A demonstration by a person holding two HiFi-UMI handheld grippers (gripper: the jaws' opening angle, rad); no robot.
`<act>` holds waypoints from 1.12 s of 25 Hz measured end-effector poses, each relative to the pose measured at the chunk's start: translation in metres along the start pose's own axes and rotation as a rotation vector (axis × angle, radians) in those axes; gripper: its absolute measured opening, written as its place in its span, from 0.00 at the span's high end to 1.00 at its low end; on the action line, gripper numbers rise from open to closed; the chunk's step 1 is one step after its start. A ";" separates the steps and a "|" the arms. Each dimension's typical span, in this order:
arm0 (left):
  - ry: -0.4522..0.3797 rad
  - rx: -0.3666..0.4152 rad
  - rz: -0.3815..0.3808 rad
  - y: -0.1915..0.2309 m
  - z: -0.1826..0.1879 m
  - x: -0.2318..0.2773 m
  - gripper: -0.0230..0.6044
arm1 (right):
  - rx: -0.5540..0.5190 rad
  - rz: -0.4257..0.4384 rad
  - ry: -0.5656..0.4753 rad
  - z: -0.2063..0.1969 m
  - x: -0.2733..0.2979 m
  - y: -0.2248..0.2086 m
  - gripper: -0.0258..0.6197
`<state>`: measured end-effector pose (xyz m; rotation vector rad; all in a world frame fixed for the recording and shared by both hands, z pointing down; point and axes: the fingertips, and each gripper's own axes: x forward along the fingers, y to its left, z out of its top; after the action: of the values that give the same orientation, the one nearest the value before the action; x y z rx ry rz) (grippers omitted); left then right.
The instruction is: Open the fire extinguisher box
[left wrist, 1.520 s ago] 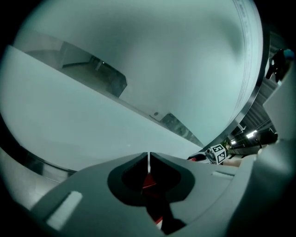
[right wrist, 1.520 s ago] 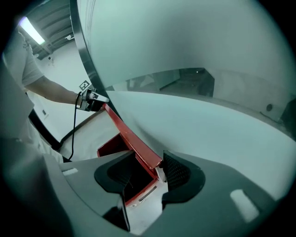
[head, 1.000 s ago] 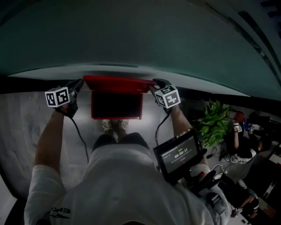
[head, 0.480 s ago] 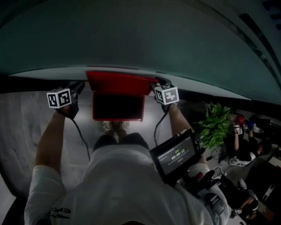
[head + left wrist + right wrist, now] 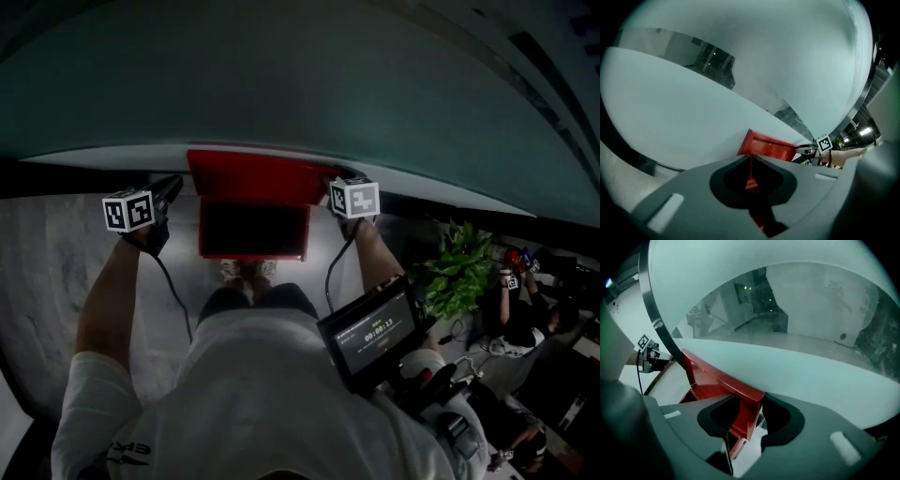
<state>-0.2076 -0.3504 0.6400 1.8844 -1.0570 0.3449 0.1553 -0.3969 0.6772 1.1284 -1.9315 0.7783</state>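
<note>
**Lid up, right jaws letting go**

A red metal fire extinguisher box (image 5: 251, 254) is seen on the pale grey floor (image 5: 56, 262). It is set against the foot of a pale curved wall (image 5: 300, 84), just ahead of the person's feet. Its flat red lid (image 5: 253, 178) is raised and tilted back toward the wall, and the dark inside of the box is exposed.

The left gripper (image 5: 174, 185) is held just beside the lid's left corner. In the left gripper view its jaws are seen pressed together, with only a thin red sliver showing in the seam between them. Whether that edge is pinched cannot be told.

The right gripper (image 5: 334, 178) is held at the lid's right corner. In the right gripper view the corner edge of the lid stands between the jaws, which are opening. A strip of pale floor is visible between the red metal and one jaw, so the lid is not clamped.

A black screen with a lit readout (image 5: 375, 330) is worn at the person's right side. A leafy green potted plant (image 5: 457, 267) stands well apart to the right of the box.
</note>
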 end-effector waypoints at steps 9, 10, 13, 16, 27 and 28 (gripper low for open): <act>-0.006 0.016 0.011 0.000 0.003 0.001 0.95 | 0.015 -0.024 -0.007 0.002 0.001 -0.002 0.69; -0.004 0.015 0.010 -0.001 0.003 0.002 0.95 | 0.015 -0.026 -0.009 0.002 0.001 -0.002 0.68; -0.001 0.023 0.004 -0.002 0.001 0.004 0.95 | 0.016 -0.032 -0.017 0.001 -0.001 -0.003 0.65; -0.005 0.037 0.010 -0.002 0.002 0.006 0.95 | 0.013 -0.038 -0.028 0.003 -0.004 -0.007 0.65; -0.057 0.115 0.052 -0.030 0.006 0.014 0.95 | 0.015 -0.025 -0.135 0.003 -0.025 0.000 0.79; -0.061 0.123 0.052 -0.036 0.001 0.016 0.95 | 0.013 -0.023 -0.149 0.000 -0.028 0.002 0.81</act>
<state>-0.1705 -0.3525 0.6283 1.9901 -1.1507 0.3922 0.1627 -0.3837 0.6534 1.2451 -2.0350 0.7128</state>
